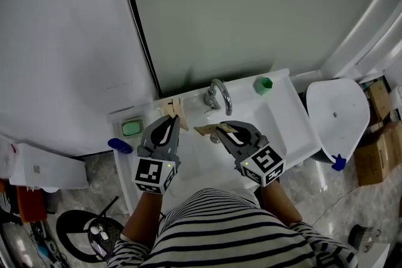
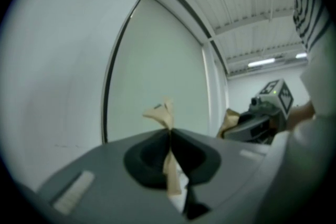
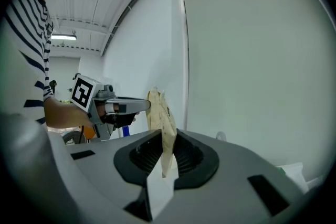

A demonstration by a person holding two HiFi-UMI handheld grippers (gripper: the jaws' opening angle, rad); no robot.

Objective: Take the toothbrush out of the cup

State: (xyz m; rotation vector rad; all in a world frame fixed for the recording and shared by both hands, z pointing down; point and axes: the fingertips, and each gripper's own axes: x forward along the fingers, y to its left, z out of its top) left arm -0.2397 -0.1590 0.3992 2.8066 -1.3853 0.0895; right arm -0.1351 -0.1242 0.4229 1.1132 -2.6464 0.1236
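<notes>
Left gripper (image 1: 173, 117): held level over the near left of the washbasin (image 1: 286, 125). Its fingers were pressed together, pinching a crumpled tan scrap (image 2: 161, 113) that stuck out past the tips.
Right gripper (image 1: 217, 130): just right of the left one, tilted slightly down. Its fingers were narrowly parted, pinching a flat tan sheet (image 3: 157, 107) held on edge.
Tan pieces: near each other, not touching.
Toothbrush: not distinguishable in any view; whether either tan piece belonged to it could not be told.
Green container (image 1: 264, 85): on the far ledge, right of the tap (image 1: 218, 96), well apart from both grippers.
</notes>
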